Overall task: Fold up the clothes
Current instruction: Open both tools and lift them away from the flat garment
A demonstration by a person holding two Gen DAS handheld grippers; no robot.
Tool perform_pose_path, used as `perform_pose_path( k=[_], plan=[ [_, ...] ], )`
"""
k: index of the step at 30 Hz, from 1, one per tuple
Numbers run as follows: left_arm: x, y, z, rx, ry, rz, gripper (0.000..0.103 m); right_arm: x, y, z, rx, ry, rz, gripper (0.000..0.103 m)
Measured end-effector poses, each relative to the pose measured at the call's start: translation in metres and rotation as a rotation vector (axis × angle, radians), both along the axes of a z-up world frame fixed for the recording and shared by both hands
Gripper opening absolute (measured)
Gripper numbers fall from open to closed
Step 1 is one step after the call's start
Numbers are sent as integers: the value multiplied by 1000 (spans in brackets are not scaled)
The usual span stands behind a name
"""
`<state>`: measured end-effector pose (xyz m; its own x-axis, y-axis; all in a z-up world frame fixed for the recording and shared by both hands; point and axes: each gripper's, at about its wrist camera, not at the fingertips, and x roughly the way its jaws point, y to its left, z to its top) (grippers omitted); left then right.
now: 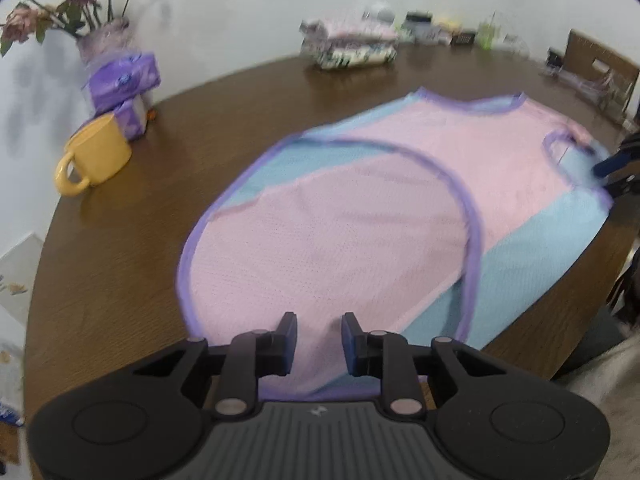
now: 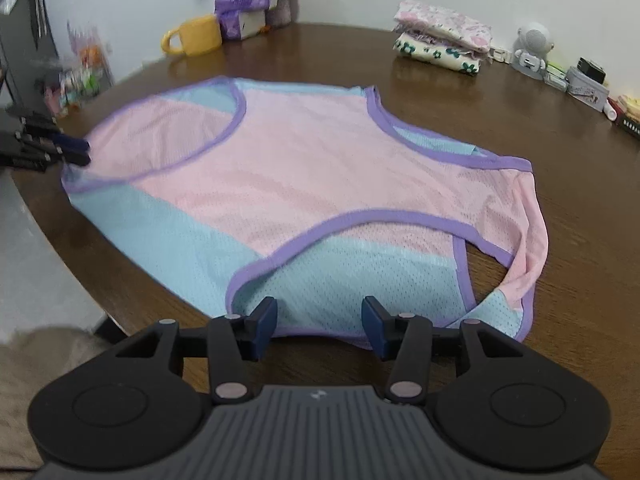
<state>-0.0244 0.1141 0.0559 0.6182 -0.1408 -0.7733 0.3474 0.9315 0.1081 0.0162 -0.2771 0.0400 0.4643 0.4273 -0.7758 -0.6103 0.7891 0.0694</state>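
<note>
Pink mesh vest (image 1: 340, 208) fills the table (image 1: 120, 264). Left gripper (image 1: 319, 340) hides its near hem, grip uncertain. Right gripper (image 2: 319, 326) gapes, holding nothing.

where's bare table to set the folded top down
Bare wood between the yellow mug and the folded clothes stack, and right of the pink-and-blue mesh top. Crowded along the wall: tissue packs, small gadgets.
</note>
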Motion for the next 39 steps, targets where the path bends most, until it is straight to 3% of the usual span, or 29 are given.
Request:
perform_pose_path(
  k=[2, 4, 13, 19, 30, 31, 34, 36, 37, 39],
  plan=[
    [2, -8, 3, -25, 2, -37, 23, 2, -1, 5, 39, -9, -11, 48],
    [4, -17, 0, 12, 22, -65, 23, 2, 0, 9, 61, -11, -2, 48],
    [1, -18, -5, 80, 118, -134, 16, 4, 12, -4, -65, -2, 40, 48],
    [-3, -12, -4, 76, 123, -112, 17, 1, 12, -1, -107, 40, 46, 48],
    [-8, -4, -5, 38, 78, -21, 20, -8, 9, -3, -67, 9, -1, 53],
    [-9, -4, -5, 30, 66, 0, 23, -8, 8, -2, -60, 13, -10, 54],
    [-19, -3, -1, -36, -7, 88, 49, -12, -1, 3, -3, 1, -54, 62],
    [-28, -2, 4, -102, -79, 153, 78, -16, -7, 7, 36, -18, -87, 76],
    [-34, -3, 7, -134, -123, 190, 88, -19, -10, 9, 50, -31, -102, 79],
    [-45, -7, 9, -181, -201, 261, 93, -24, -14, 11, 75, -49, -129, 89]
  ],
)
